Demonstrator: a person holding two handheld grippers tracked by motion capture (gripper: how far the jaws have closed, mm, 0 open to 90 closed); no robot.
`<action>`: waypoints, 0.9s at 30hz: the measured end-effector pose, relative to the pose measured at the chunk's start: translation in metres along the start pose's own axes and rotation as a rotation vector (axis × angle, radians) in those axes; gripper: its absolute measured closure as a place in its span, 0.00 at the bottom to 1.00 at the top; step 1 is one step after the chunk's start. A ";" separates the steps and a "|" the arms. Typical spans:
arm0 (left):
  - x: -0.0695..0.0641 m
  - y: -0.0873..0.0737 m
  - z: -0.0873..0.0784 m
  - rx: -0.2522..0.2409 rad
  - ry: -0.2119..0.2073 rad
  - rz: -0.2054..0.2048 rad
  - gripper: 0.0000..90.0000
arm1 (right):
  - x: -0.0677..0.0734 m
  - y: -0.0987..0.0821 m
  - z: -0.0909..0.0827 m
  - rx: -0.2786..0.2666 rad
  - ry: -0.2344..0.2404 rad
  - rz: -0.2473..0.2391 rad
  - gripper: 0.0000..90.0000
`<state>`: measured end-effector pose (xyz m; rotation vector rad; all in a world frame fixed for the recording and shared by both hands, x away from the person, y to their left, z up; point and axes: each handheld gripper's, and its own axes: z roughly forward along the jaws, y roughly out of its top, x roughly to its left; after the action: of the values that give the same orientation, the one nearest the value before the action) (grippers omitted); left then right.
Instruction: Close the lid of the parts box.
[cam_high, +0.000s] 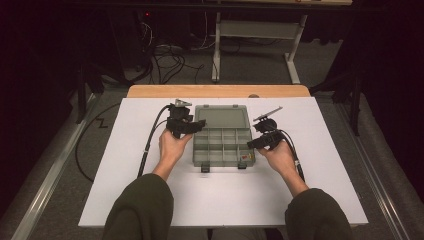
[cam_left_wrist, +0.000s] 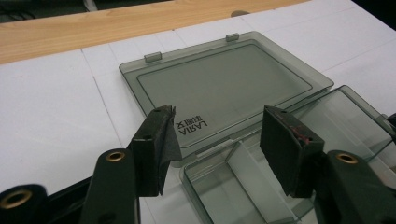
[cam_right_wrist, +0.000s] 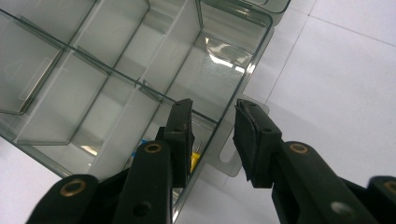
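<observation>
A clear, smoke-grey plastic organiser box (cam_high: 222, 145) lies open in the middle of the white table top (cam_high: 150, 200), between the person's two hands. Its base is split by thin see-through walls into rows of small compartments (cam_right_wrist: 84, 93); the walls and floor catch pale reflections. In the right gripper view, a yellow and blue item (cam_right_wrist: 194, 158) lies in the compartment nearest the jaws, mostly hidden behind one of them; the high view shows a small orange-red spot in the near right corner compartment. The lid (cam_left_wrist: 224, 88) is folded right back and lies flat on the table on the far side of the base, joined along a hinge edge. It is a shallow tinted tray with a raised frame, two small latch tabs (cam_left_wrist: 153, 57) on its far edge, and the word LARIA printed near one corner, upside down from the left gripper view. Two dark clasps stick out from the near edge of the base in the high view.

The left gripper (cam_high: 192, 125) is at the box's left side, near the line where lid meets base. Its jaws stand apart with nothing between the pads, above the corner of the lid and the first compartment.

The right gripper (cam_high: 256, 143) is at the box's right side near the front corner. Its jaws straddle the side wall, one inside the compartment and one outside over a flat plastic tab (cam_right_wrist: 233, 154), but the pads do not press on the wall.

Beyond the white top, a strip of bare wood (cam_high: 217, 91) runs along the table's far edge.
</observation>
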<state>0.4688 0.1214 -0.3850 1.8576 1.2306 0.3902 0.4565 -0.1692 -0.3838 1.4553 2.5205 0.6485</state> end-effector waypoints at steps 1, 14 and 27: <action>0.000 0.001 0.001 0.005 0.001 -0.002 0.50 | 0.000 0.000 0.000 0.000 0.000 0.000 0.77; 0.010 0.007 0.010 0.065 0.032 -0.072 0.52 | 0.000 0.000 0.000 -0.001 0.000 0.000 0.77; 0.023 0.004 0.020 0.094 -0.024 -0.179 0.53 | 0.000 0.000 0.000 -0.004 0.000 0.000 0.77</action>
<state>0.4951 0.1312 -0.3976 1.8062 1.4072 0.2149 0.4562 -0.1692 -0.3841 1.4535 2.5178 0.6534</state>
